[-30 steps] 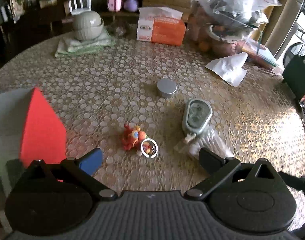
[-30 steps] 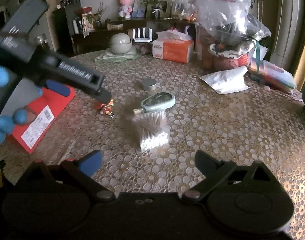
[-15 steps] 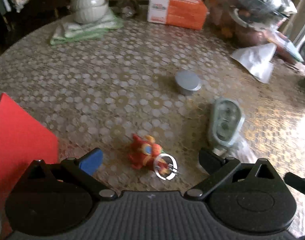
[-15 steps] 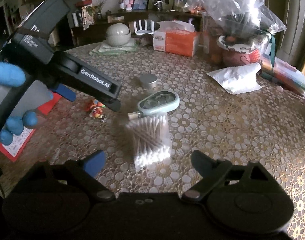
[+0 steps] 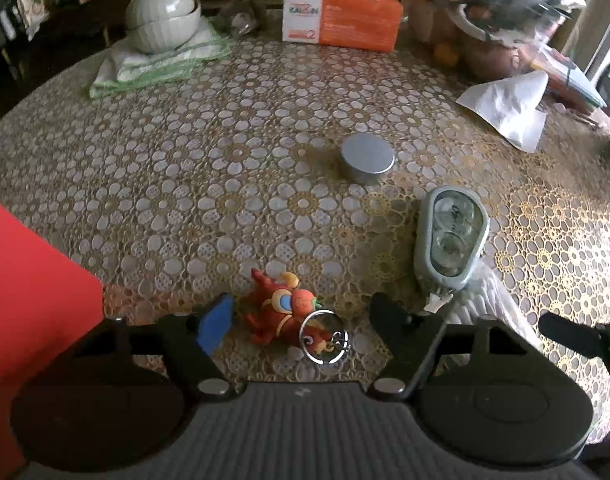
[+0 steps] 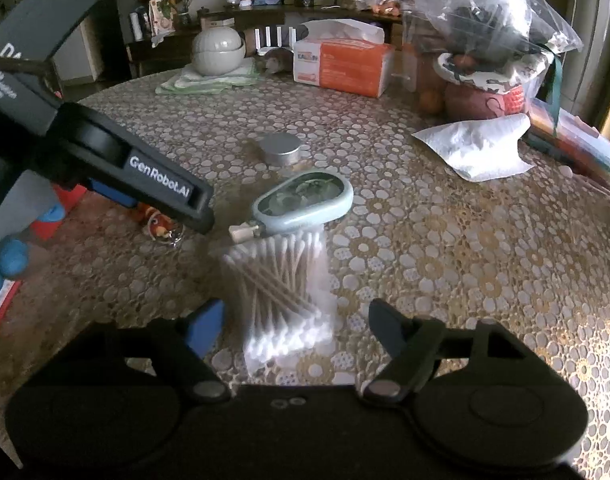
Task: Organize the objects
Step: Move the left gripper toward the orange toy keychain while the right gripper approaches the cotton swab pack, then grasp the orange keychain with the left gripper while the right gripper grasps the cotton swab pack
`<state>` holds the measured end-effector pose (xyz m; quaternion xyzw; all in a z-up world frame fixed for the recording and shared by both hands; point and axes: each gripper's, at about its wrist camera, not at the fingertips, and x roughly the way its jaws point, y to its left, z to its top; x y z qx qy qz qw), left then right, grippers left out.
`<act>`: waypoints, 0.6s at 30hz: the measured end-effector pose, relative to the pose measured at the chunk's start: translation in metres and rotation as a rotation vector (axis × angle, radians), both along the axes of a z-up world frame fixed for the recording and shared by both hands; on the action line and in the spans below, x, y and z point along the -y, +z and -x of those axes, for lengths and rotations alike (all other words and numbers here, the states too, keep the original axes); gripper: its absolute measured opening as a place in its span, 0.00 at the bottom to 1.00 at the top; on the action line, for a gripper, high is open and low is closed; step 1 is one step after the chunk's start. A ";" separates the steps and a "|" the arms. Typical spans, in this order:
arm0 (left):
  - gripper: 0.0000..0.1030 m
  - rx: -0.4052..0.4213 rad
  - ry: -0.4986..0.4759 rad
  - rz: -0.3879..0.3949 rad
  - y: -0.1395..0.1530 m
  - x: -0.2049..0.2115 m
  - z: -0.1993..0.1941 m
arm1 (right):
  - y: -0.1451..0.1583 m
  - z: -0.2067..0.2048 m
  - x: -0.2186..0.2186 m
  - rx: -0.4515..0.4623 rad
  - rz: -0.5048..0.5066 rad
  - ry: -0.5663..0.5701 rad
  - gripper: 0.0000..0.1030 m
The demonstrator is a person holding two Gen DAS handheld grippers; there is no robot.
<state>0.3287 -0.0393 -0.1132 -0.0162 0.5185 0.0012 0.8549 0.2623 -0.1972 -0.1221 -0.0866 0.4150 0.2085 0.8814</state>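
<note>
Left gripper (image 5: 301, 320): jaws spread wide, holding nothing, 2 fingers flanking a red-and-orange keychain figure (image 5: 283, 310) with a metal split ring, low centre of the left wrist frame. The figure lies flat on the table (image 5: 185, 152), apart from both fingertips.

Right gripper (image 6: 295, 322): jaws wide, empty, straddling a clear plastic pack of cotton swabs (image 6: 287, 292) at lower centre of the right wrist frame; the pack holds white-tipped sticks, some crossed. Touching its far end lies a pale green oval case (image 6: 305, 204) with a clear lid; contents indistinct.

Further up, a round, flat silver tin (image 6: 280, 148), lid on. Upper centre, an orange tissue box (image 6: 343, 66), tissue protruding. Upper left, 2 ribbed bowls (image 6: 219, 50) stacked on folded cloth. The tablecloth is lace-patterned with circular motifs.
</note>
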 end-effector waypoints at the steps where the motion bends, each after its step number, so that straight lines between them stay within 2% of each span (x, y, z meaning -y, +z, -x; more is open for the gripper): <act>1: 0.62 0.004 -0.004 -0.008 0.001 0.001 0.001 | -0.001 -0.001 -0.002 0.002 0.007 0.002 0.76; 5: 0.46 0.018 -0.004 -0.024 0.003 0.001 0.004 | -0.006 -0.002 -0.008 0.016 0.026 0.000 0.74; 6: 0.38 0.024 -0.011 -0.024 0.004 0.002 0.005 | -0.007 -0.002 -0.009 0.019 0.027 0.000 0.74; 9: 0.37 0.034 -0.042 -0.030 0.004 0.005 0.008 | -0.006 -0.001 -0.012 0.029 0.035 0.007 0.66; 14: 0.37 0.035 -0.051 -0.021 0.005 0.007 0.012 | -0.002 0.006 -0.019 0.041 0.051 0.025 0.37; 18: 0.37 0.032 -0.053 -0.011 0.005 0.006 0.021 | 0.001 0.011 -0.018 0.030 0.040 0.014 0.35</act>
